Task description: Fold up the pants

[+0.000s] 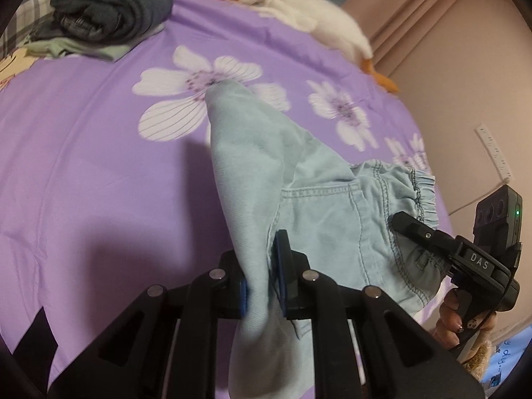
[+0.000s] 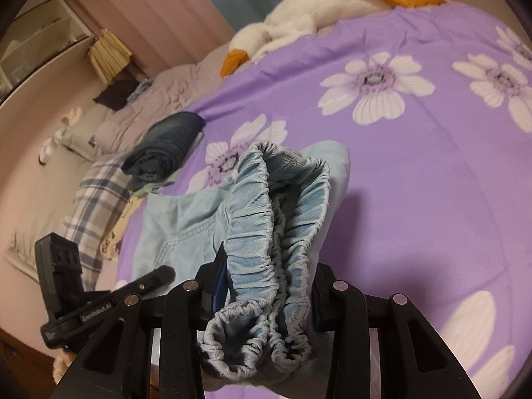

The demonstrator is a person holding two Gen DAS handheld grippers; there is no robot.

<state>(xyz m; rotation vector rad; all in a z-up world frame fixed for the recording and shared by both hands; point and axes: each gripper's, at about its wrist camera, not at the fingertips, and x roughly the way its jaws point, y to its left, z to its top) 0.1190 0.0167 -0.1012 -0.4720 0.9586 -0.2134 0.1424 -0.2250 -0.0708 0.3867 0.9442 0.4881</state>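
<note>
Both grippers clamped on pants [image 1: 299,179]: left gripper [image 1: 262,276] pinches leg fabric, right gripper [image 2: 266,286] grips bunched waistband; long axis runs between fingers, over bed [image 1: 83,166].

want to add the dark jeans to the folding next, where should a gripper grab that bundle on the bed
Judging by its pose, grip the dark jeans at the rolled end, where stacked folds bulge above the green garment beneath. Come from the open purple bedspread side with jaws horizontal; the plaid fabric crowds the other side. Both grippers currently hold the light pants.
</note>
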